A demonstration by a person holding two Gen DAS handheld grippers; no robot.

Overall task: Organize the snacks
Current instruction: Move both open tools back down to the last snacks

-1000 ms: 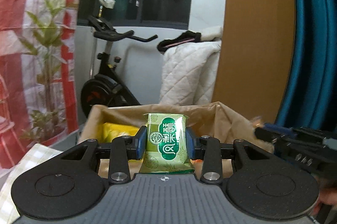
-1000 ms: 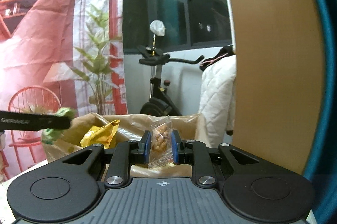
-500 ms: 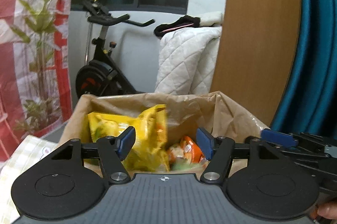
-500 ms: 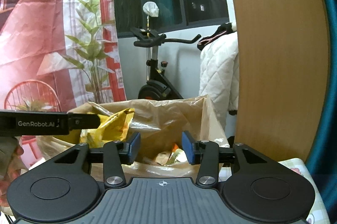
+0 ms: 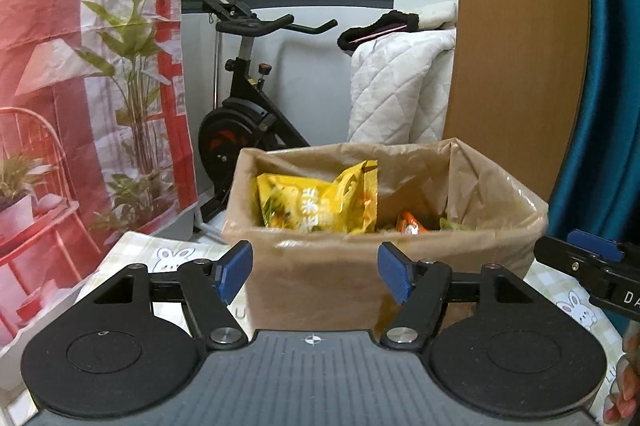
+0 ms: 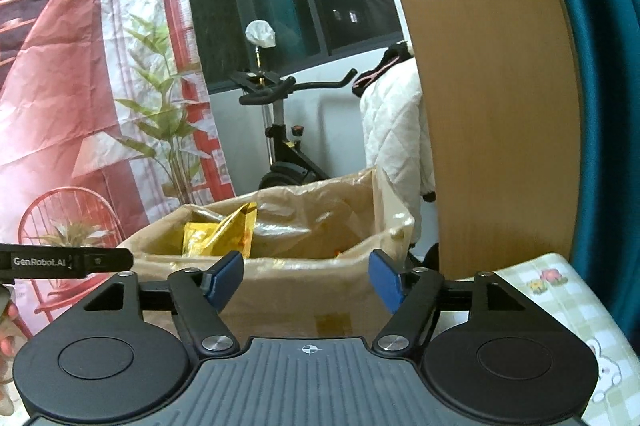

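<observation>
A brown cardboard box [image 5: 320, 278] lined with a clear bag stands on the table ahead of both grippers; it also shows in the right wrist view [image 6: 304, 290]. Inside it stand a yellow snack bag [image 5: 320, 203] and small orange and green packets [image 5: 412, 224]. The yellow bag shows in the right wrist view [image 6: 220, 236] too. My left gripper [image 5: 316, 276] is open and empty, in front of the box's near wall. My right gripper [image 6: 306, 276] is open and empty, also before the box. The right gripper's finger [image 5: 592, 266] shows at the left view's right edge.
The table has a pale checked cloth with rabbit prints [image 5: 172, 258]. An exercise bike [image 5: 244, 105] and a white quilt [image 5: 400, 85] stand behind the box. A wooden panel [image 6: 488, 85] and a teal curtain [image 6: 600, 65] rise at the right.
Both grippers opened and let go: the green packet and the clear nut packet dropped into the box. Both grippers then drew back from the box and opened wider.
</observation>
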